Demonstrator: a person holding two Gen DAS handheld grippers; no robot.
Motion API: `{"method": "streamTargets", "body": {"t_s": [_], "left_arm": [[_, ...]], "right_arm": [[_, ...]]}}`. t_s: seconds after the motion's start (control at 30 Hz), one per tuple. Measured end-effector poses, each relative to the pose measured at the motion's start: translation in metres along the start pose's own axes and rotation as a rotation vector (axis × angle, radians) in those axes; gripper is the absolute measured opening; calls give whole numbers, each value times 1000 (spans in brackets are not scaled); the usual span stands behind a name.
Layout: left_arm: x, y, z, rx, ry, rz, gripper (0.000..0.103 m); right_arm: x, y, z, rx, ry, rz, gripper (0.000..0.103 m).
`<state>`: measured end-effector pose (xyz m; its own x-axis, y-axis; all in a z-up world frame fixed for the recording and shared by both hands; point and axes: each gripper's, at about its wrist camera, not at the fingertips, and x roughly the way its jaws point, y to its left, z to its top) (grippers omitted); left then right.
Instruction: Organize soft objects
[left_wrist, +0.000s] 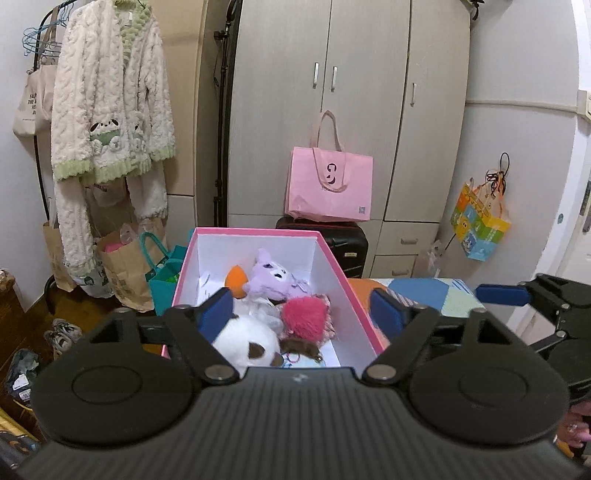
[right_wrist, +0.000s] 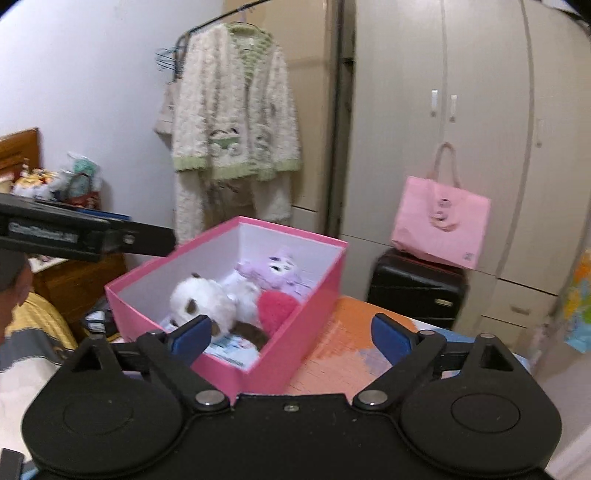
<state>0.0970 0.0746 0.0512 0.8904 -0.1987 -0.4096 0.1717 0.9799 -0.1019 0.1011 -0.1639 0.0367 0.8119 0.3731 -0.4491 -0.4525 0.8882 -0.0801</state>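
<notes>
A pink box (left_wrist: 334, 258) with white inner walls stands on a colourful patterned surface (left_wrist: 424, 291). Inside lie a purple plush (left_wrist: 271, 280), a white plush with brown patches (left_wrist: 247, 341), a fluffy pink pom toy (left_wrist: 304, 317) and an orange piece (left_wrist: 236, 280). My left gripper (left_wrist: 301, 314) is open and empty, hovering above the box. My right gripper (right_wrist: 291, 336) is open and empty, over the box's near right corner (right_wrist: 295, 332). The same plushes show in the right wrist view: white (right_wrist: 207, 301), purple (right_wrist: 273, 273), pink (right_wrist: 277, 308). The right gripper also shows at the left view's right edge (left_wrist: 535, 299).
A grey wardrobe (left_wrist: 351, 110) stands behind, with a pink tote (left_wrist: 328, 184) on a black suitcase (left_wrist: 343, 247). A fluffy white robe (left_wrist: 110, 110) hangs on a rack at left, paper bags (left_wrist: 122, 266) beneath it. A colourful bag (left_wrist: 480, 225) hangs at right.
</notes>
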Motion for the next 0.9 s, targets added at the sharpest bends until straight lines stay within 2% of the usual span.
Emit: {"method": "streamTargets", "body": {"t_s": [0.07, 0.2, 0.3, 0.37, 0.47, 0.63, 0.8, 0.9], "left_arm": [[-5, -6, 0, 7, 5, 12, 97], [-9, -16, -1, 28, 42, 48, 102], [-8, -23, -3, 16, 97, 137, 103], [-10, -27, -6, 20, 105, 165, 103], [-17, -32, -15, 50, 92, 150, 103], [-28, -41, -30, 40, 87, 133, 103], [-38, -51, -48, 23, 22, 145, 103], [-38, -55, -55, 18, -4, 127, 103]], "right_arm": [[-8, -2, -2, 6, 4, -53, 103], [-24, -7, -5, 33, 29, -151, 103], [-36, -14, -8, 58, 58, -161, 103], [-43, -18, -14, 86, 53, -164, 103], [-55, -21, -23, 140, 35, -213, 103], [-68, -25, -38, 230, 26, -232, 103], [-79, -16, -49, 206, 1, -310, 103], [-85, -12, -55, 196, -8, -315, 103]]}}
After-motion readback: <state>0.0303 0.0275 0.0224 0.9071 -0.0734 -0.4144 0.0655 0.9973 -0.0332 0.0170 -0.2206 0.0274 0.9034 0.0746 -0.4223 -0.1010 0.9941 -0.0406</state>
